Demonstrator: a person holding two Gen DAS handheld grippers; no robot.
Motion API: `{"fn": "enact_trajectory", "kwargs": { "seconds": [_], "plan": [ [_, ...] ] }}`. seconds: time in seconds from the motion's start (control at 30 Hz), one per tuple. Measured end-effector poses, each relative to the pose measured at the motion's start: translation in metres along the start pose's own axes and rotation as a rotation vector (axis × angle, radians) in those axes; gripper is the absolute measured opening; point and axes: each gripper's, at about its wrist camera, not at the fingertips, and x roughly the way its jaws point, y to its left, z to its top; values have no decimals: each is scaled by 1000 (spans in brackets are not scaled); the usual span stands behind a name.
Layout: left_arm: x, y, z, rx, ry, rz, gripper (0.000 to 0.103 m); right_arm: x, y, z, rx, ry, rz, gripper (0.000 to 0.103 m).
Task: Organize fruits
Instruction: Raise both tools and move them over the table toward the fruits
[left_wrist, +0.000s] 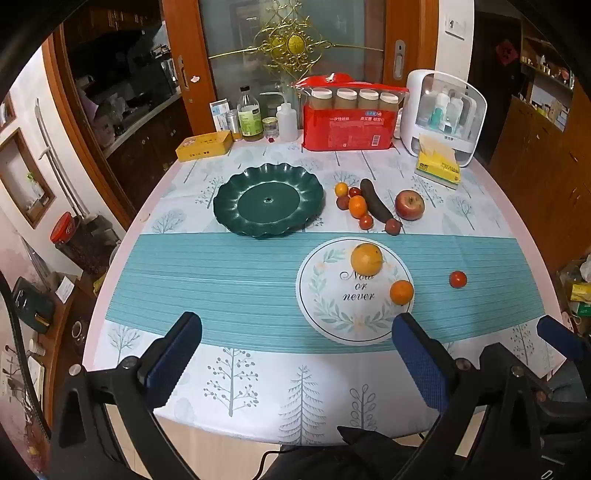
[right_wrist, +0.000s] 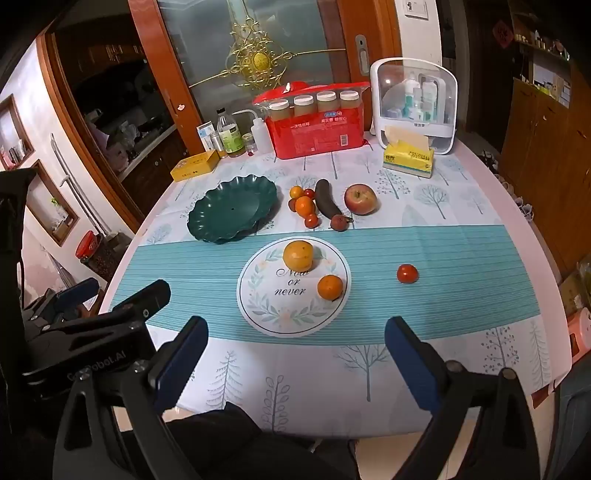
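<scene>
Both the left gripper (left_wrist: 295, 354) and right gripper (right_wrist: 295, 362) hang spread and empty short of the round white printed plate (right_wrist: 258, 310), its two oranges (right_wrist: 297, 254) apparently sorted there.

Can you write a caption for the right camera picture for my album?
Open right gripper above a table with two oranges on a white plate.

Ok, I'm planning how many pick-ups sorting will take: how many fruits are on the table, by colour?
Orange or yellow round fruits: 4
Small red fruits: 5
Red apple: 1
Dark long fruit: 1
Total: 11
</scene>
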Motion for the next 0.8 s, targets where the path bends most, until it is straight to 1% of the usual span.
{"fn": "enact_trajectory", "kwargs": {
  "seconds": [0.3,0.37,0.6,0.63,0.7,0.8],
  "plan": [
    [0,1,0,-6,5,-11,102,1,1,0,1,-5,8,97],
    [-1,1,0,-6,4,-13,102,3,2,2,5,6,4,97],
    [10,-9,-12,2,18,-18,102,0,4,2,8,4,5,97],
    [9,-9,-8,3,20,-20,102,3,6,0,12,5,5,97],
    [8,7,-8,-3,23,-34,102,4,6,0,19,5,4,97],
    [8,11,-7,1,18,-37,102,7,12,-2,19,5,5,97]
  ]
}}
